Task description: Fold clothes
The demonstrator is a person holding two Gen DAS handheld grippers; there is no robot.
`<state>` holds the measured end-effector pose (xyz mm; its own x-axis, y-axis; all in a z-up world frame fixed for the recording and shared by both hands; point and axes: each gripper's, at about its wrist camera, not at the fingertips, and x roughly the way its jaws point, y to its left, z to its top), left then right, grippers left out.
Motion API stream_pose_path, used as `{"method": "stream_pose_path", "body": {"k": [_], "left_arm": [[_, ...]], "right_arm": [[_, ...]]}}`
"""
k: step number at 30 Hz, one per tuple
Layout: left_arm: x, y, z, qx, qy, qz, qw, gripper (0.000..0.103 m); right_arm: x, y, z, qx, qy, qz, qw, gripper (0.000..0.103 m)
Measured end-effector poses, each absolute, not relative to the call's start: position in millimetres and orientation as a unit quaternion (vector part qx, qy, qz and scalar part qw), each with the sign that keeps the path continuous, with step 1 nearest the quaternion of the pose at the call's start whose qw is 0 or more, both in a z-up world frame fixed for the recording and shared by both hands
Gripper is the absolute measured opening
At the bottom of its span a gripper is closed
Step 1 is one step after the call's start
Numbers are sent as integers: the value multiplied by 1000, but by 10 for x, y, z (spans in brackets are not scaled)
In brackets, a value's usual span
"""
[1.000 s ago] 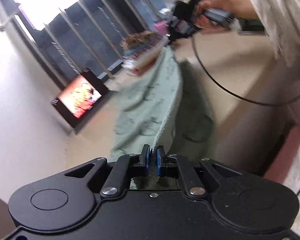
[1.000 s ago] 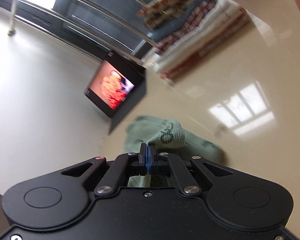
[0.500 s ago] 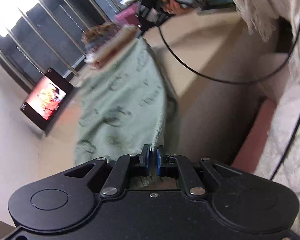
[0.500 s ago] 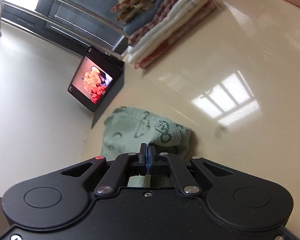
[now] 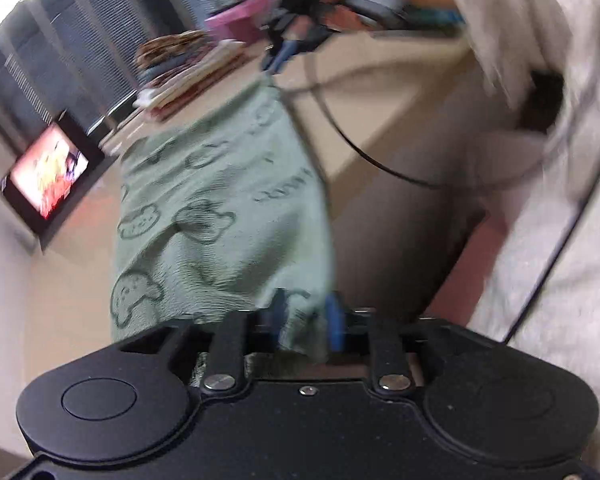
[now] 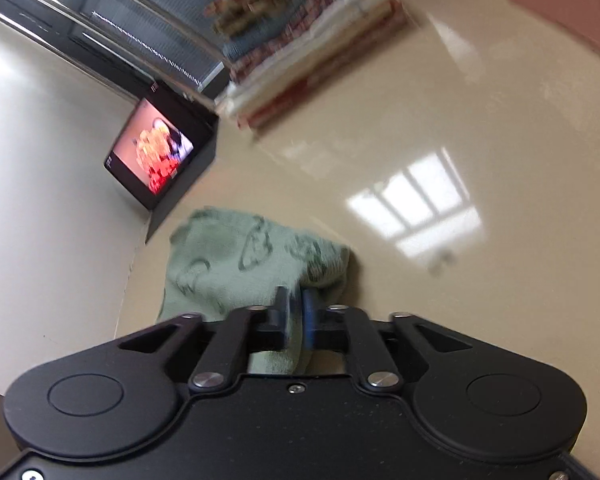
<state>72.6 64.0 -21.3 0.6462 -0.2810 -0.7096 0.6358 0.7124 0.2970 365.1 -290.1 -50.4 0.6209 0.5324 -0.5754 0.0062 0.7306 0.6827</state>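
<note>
While the green towel [image 5: 219, 216] stretches over the glossy table [image 6: 420, 128], both grippers are letting go. The left gripper [image 5: 306, 322] and right gripper [image 6: 295, 316] have jaws opening, cloth loose between them.

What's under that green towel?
The green towel lies on a glossy beige table; bare tabletop shows all around it. Whatever is beneath the cloth itself is covered, though nothing bulges through.

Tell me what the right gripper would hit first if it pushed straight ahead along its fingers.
Most likely the green towel: its cloth lies between the opening jaws of the right gripper and bunches directly ahead on the table. Beyond it, depth is unclear.
</note>
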Motion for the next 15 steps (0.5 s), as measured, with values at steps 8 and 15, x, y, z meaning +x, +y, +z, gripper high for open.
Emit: {"method": "stream_pose_path", "body": {"k": [8, 15], "left_arm": [[967, 1007, 238, 186, 271, -250, 911, 79], [1742, 826, 362, 194, 241, -206, 928, 94]], "right_arm": [[3139, -2352, -43, 123, 364, 195, 902, 55], [2673, -1513, -187, -30, 347, 218, 912, 83]]}}
